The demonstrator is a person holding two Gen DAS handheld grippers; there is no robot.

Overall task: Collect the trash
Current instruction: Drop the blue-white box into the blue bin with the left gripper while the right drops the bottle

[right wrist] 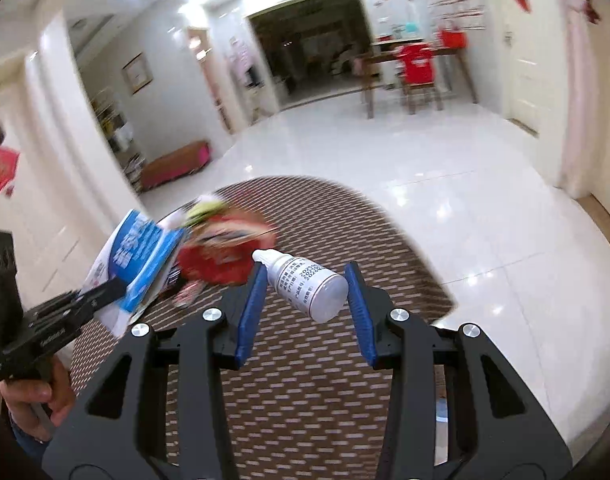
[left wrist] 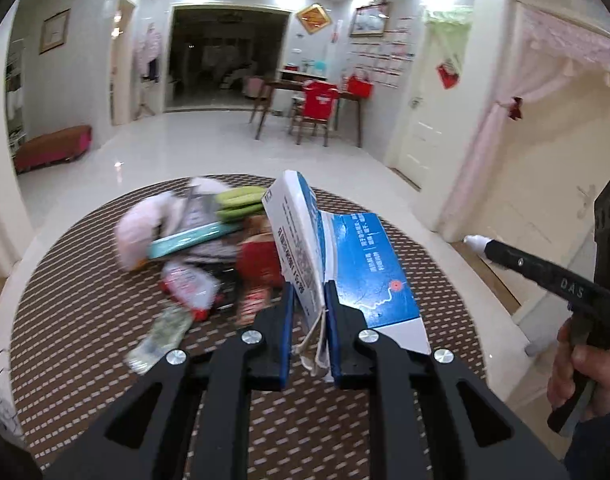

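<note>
My left gripper (left wrist: 309, 296) is shut on a flattened blue and white carton (left wrist: 361, 256), which stands up between the blue pads. It hangs above a round table (left wrist: 85, 280) with a brown patterned cloth. A blurred pile of trash (left wrist: 209, 248) lies on the table behind it: a pink bag, green pieces, a red pack, a teal strip. My right gripper (right wrist: 305, 272) is shut on a small white bottle (right wrist: 311, 286), held slantwise with its cap against the left pad. In the right wrist view the left gripper (right wrist: 113, 288) carries the carton (right wrist: 145, 252) at the left, beside the pile (right wrist: 221, 248).
Shiny white floor tiles (right wrist: 485, 200) surround the table. A dining table with a red-covered chair (left wrist: 319, 104) stands at the back, a low red bench (left wrist: 53, 148) at the left wall. White doors and a pink curtain (left wrist: 505, 140) are to the right. A hand (left wrist: 581, 368) holds the right gripper.
</note>
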